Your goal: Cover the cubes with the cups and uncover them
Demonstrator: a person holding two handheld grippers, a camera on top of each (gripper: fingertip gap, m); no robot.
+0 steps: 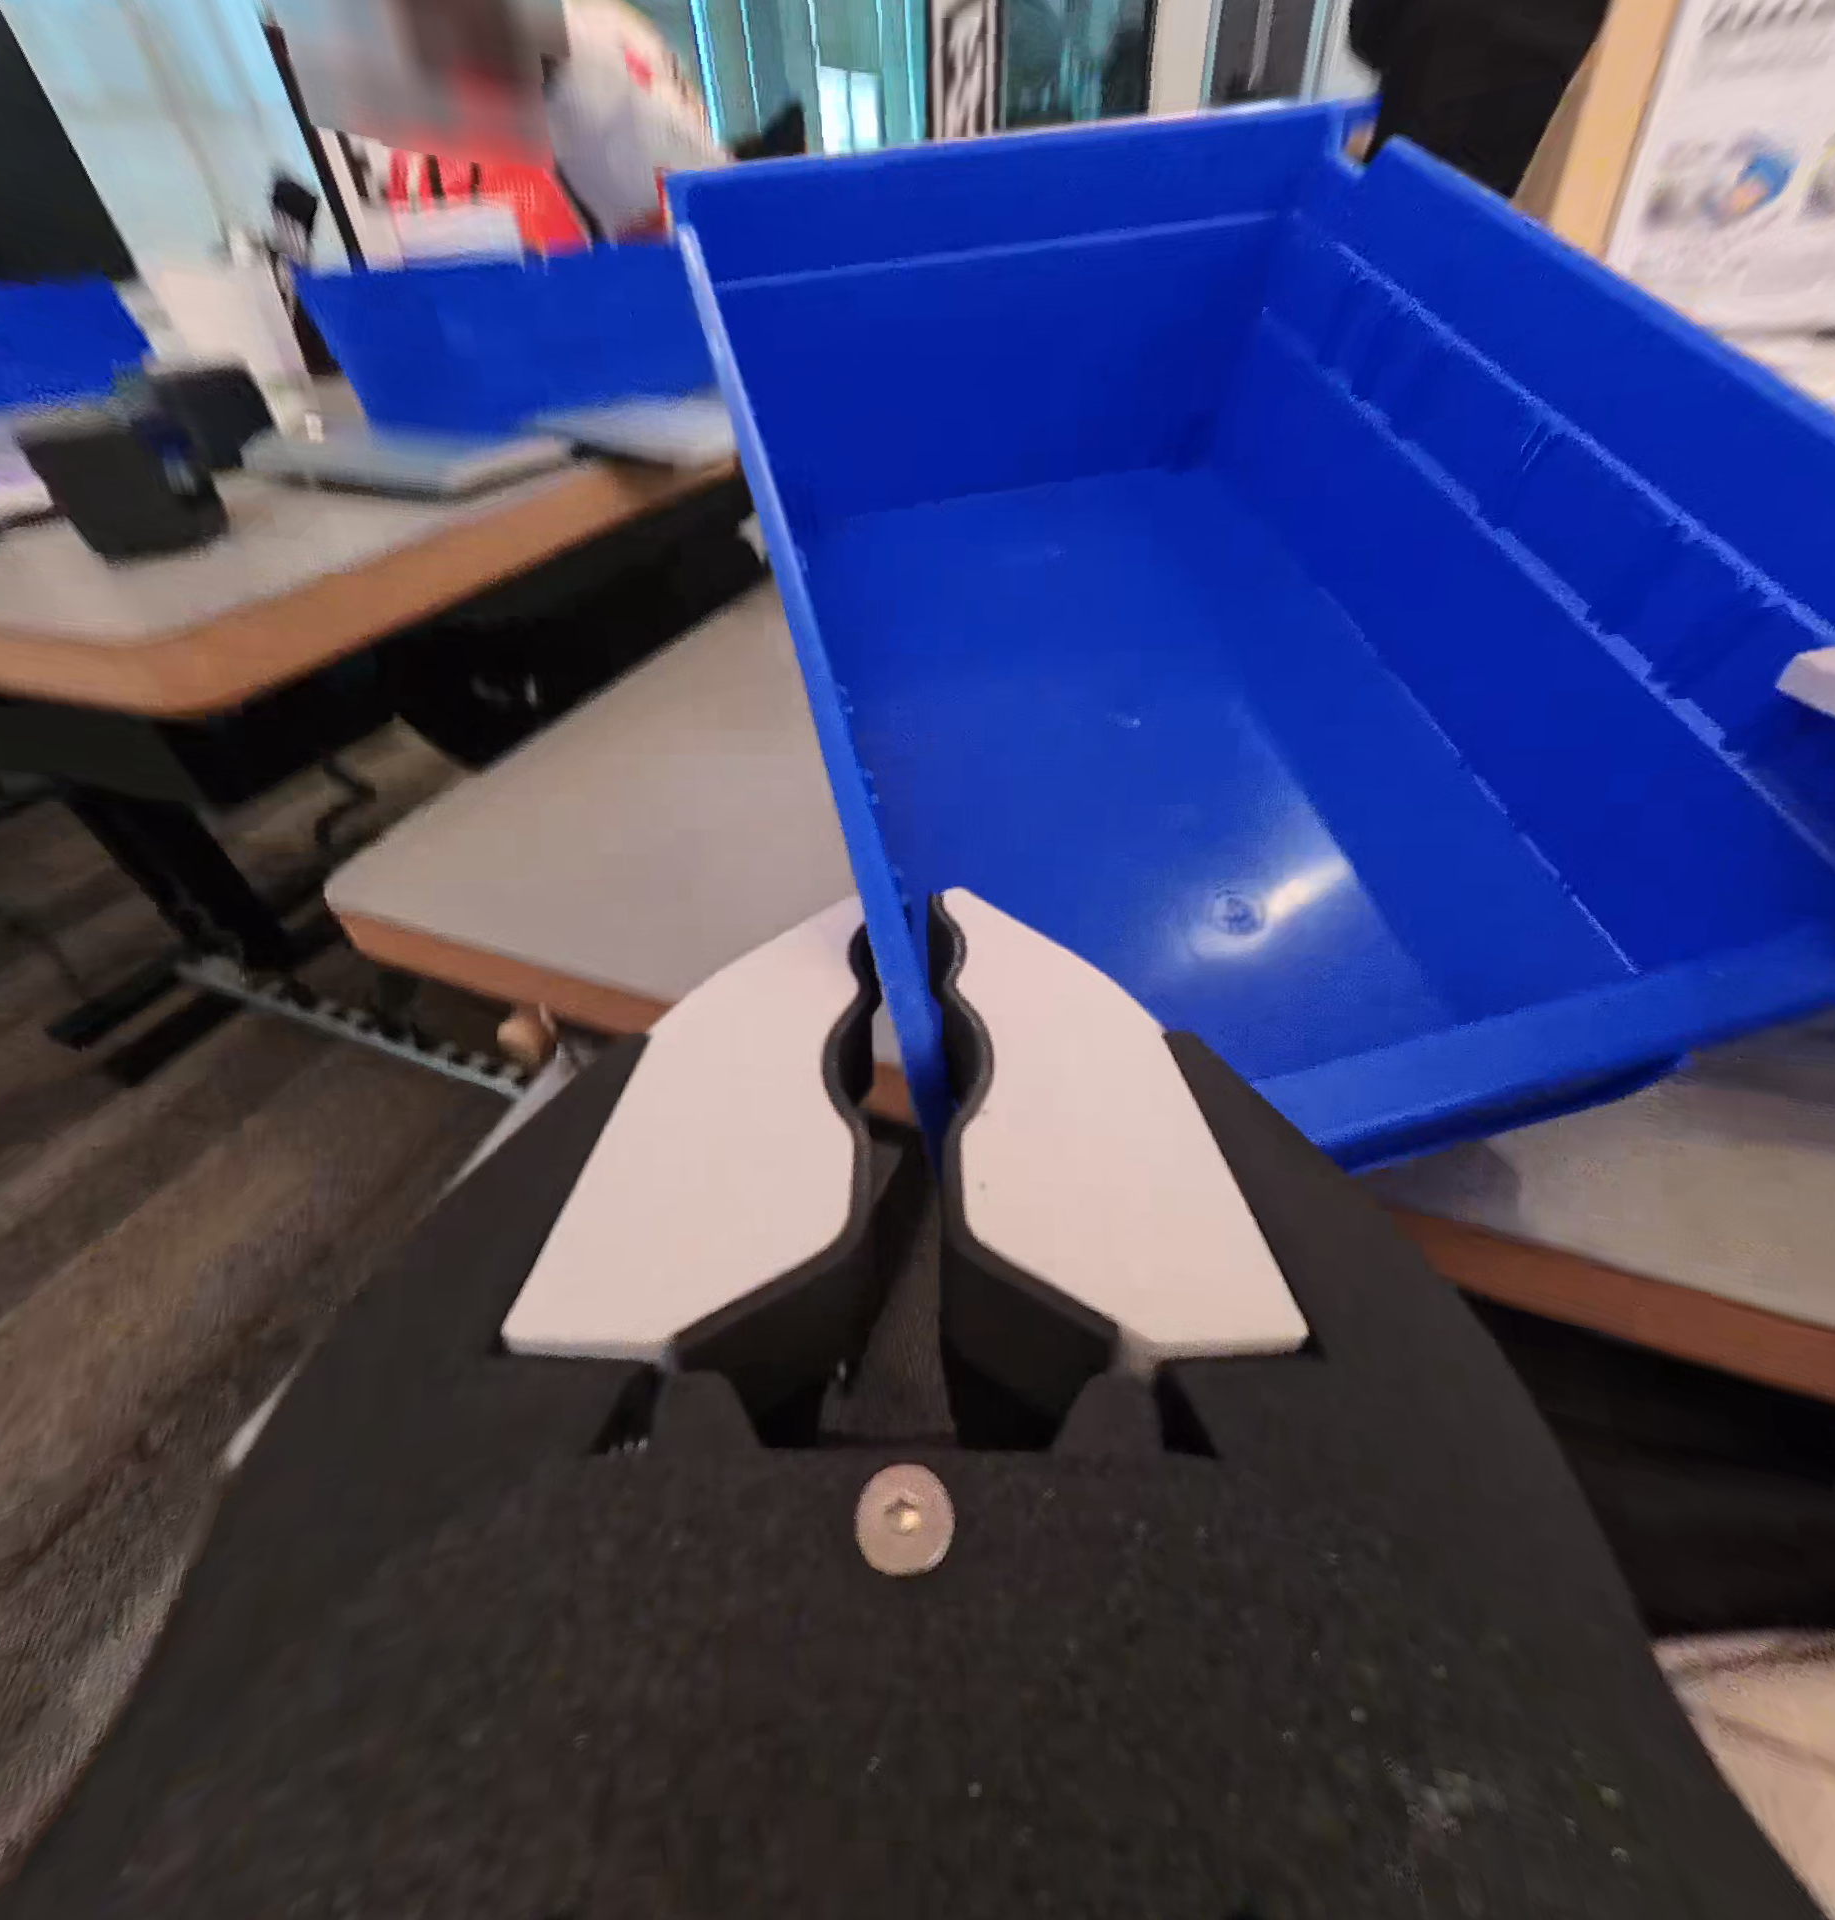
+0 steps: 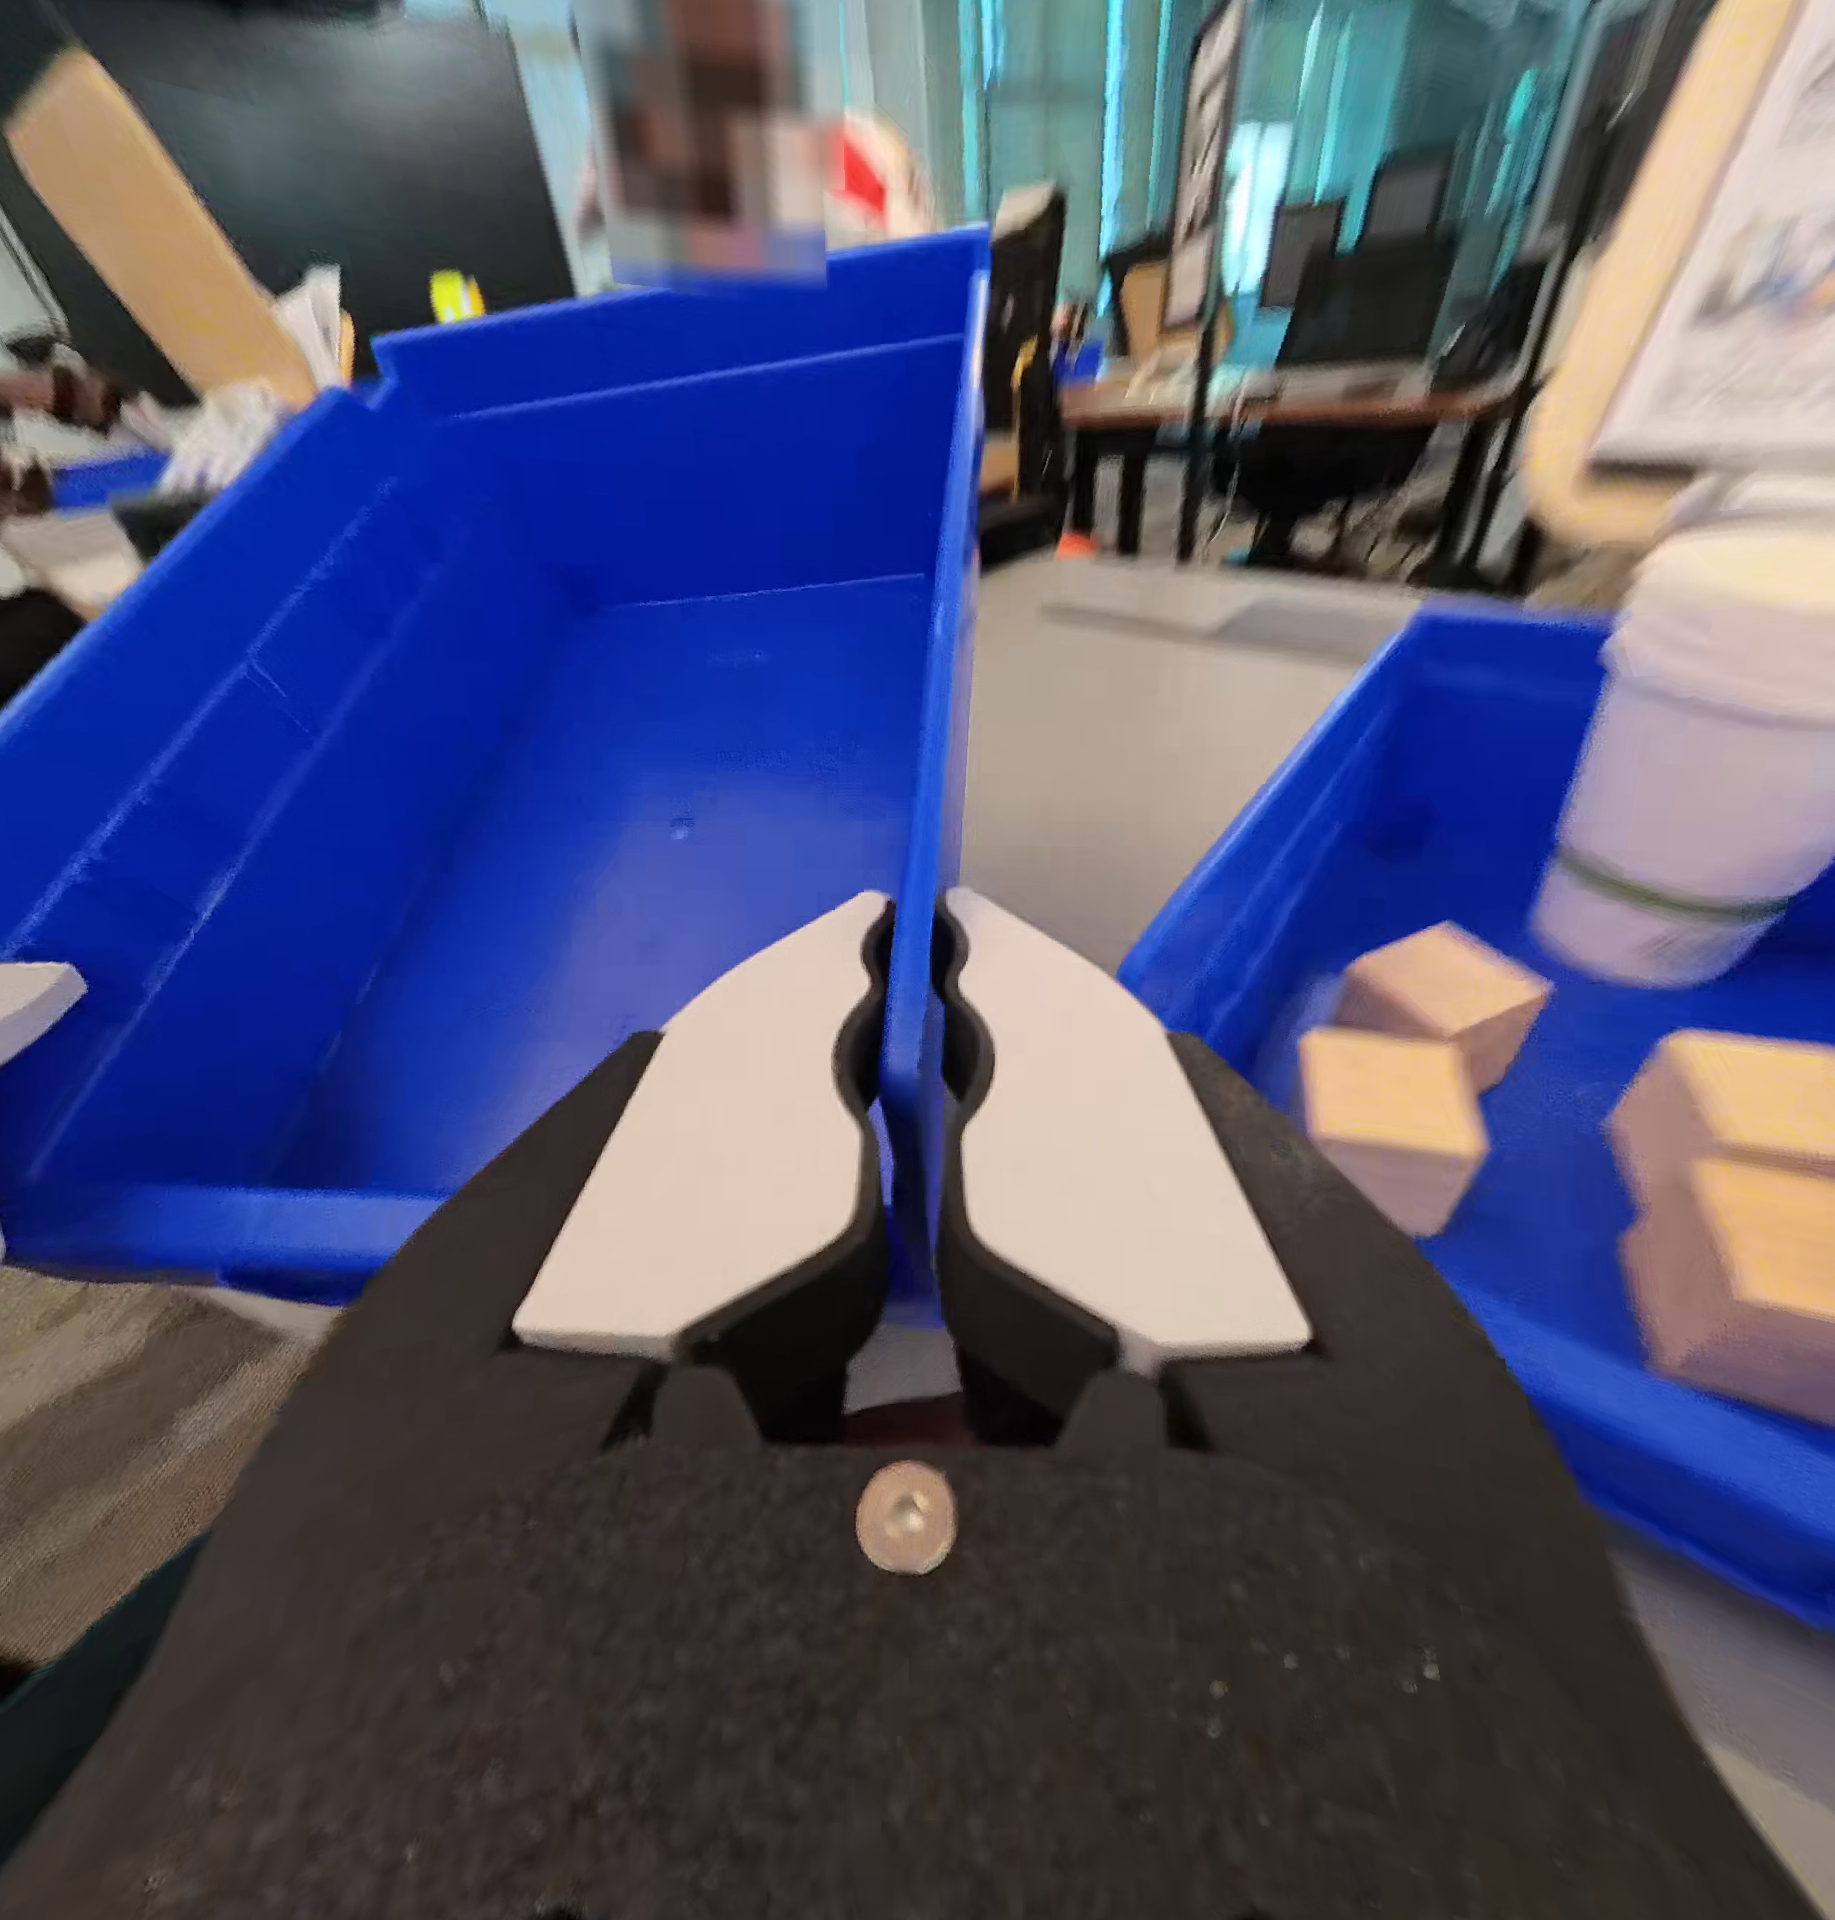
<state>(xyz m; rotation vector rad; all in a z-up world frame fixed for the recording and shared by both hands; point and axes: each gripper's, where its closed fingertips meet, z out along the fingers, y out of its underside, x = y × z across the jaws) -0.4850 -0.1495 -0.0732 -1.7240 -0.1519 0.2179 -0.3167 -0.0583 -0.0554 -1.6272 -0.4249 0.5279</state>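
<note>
left gripper (image 1: 905, 925) clamped on the left side wall of an empty blue bin (image 1: 1152, 748); right gripper (image 2: 913, 920) clamped on the opposite wall of the same bin (image 2: 580, 748) (tilted in the left wrist view). at 3 o'clock in the right wrist view, a second blue bin (image 2: 1308, 831) holds wooden cubes (image 2: 1391, 1122) and a stack of white cups (image 2: 1713, 769), the stack at about 2 o'clock.

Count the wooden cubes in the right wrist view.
4, all in the second blue bin on the right: far cube, near-left cube, and two stacked at the frame edge, upper on lower. More may lie beyond the edge.
</note>
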